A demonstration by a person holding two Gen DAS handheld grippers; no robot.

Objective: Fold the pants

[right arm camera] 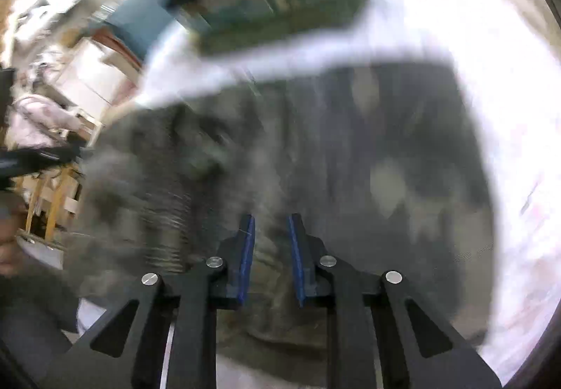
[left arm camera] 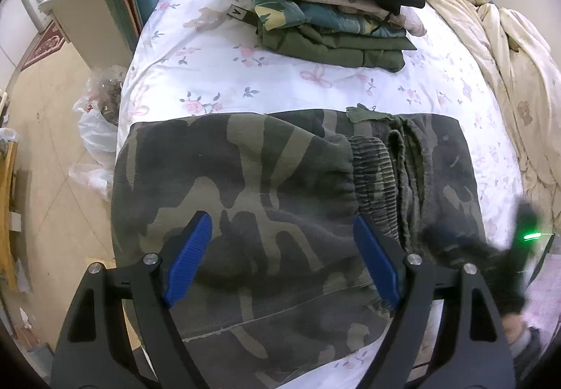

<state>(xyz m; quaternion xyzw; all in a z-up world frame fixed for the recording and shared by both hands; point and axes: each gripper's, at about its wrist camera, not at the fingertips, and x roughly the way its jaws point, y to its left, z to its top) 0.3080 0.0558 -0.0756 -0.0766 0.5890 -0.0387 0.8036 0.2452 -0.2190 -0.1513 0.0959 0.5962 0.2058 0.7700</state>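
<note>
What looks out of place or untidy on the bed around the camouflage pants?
The camouflage pants are folded over, but a green flap pokes out at their far edge. A rumpled quilt is heaped along the right. The folded stack looks tidy.

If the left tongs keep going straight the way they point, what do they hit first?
Most likely the camouflage pants lying on the bed: the open left tongs aim down at that fabric, with nothing visible between.
</note>
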